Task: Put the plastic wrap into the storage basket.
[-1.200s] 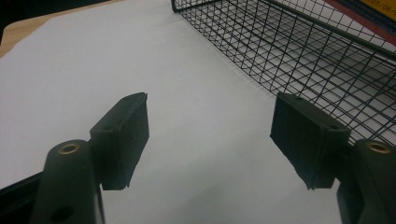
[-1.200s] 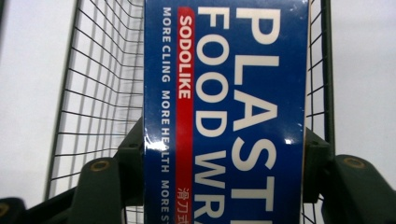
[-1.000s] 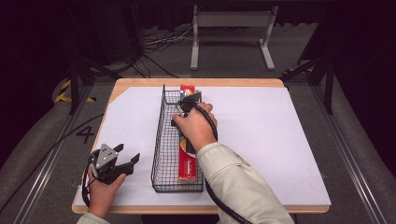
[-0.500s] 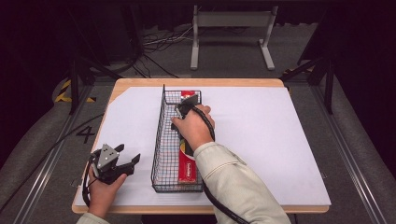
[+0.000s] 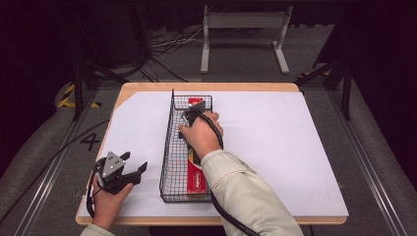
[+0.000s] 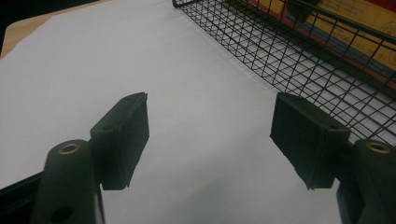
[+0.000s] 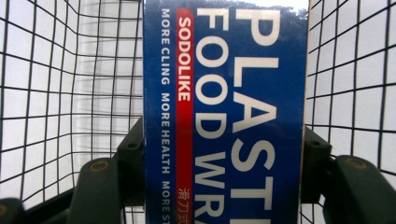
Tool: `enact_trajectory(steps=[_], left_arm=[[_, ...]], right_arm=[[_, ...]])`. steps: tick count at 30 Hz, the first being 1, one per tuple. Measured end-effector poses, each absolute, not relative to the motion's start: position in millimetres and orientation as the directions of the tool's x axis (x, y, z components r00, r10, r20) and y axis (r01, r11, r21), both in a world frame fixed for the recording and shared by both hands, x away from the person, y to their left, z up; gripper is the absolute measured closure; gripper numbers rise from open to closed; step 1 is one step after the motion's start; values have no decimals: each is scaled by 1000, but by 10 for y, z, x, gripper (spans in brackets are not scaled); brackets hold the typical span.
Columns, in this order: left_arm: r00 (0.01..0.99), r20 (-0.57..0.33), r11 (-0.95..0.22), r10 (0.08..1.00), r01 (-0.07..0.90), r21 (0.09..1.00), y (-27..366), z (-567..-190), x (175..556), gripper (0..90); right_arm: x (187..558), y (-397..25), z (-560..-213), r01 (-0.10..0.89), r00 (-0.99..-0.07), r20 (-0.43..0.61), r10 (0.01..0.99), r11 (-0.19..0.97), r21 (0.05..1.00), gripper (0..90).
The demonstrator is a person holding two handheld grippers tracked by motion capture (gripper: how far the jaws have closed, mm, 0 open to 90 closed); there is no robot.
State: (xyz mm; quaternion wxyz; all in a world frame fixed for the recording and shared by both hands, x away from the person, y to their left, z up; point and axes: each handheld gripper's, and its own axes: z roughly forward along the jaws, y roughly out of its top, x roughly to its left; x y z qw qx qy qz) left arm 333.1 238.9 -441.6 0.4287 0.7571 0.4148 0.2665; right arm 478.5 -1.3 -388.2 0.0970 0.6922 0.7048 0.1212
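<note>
Blue plastic food wrap box (image 7: 224, 116) lies lengthwise in the black wire basket (image 5: 169, 162) on the white-covered bench (image 5: 295, 147). Right gripper (image 5: 189, 118) has its fingers (image 7: 133, 163) clamped on the box's two sides. Left gripper (image 5: 125, 169) rests near the bench's front edge, just beside the basket, fingers (image 6: 123, 135) spread wide and holding nothing.
</note>
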Motion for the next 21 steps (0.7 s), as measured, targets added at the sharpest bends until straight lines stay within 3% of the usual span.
enact_trajectory(steps=[3, 6, 7, 15, 21], left_arm=[[514, 51, -291, 856, 398, 870, 2395, -4414, 3333, 282], [514, 47, -287, 857, 399, 871, 2392, -4414, 3330, 282], [514, 45, -286, 856, 400, 870, 2390, -4414, 3332, 282], [513, 45, -285, 857, 400, 871, 2387, -4417, 3334, 282], [507, 41, -279, 861, 404, 871, 2406, -4410, 3330, 282]], right_arm=[[4787, -23, -3890, 952, -20, 34, 999, 9, 305, 382], [4788, -24, -3858, 951, -16, 60, 998, -4, 309, 299], [4788, -29, -3840, 948, -20, 51, 999, 2, 319, 343], [4778, -92, -3706, 933, -52, 55, 997, 29, 358, 292], [4730, -182, -3555, 894, -148, 77, 986, 101, 436, 272]])
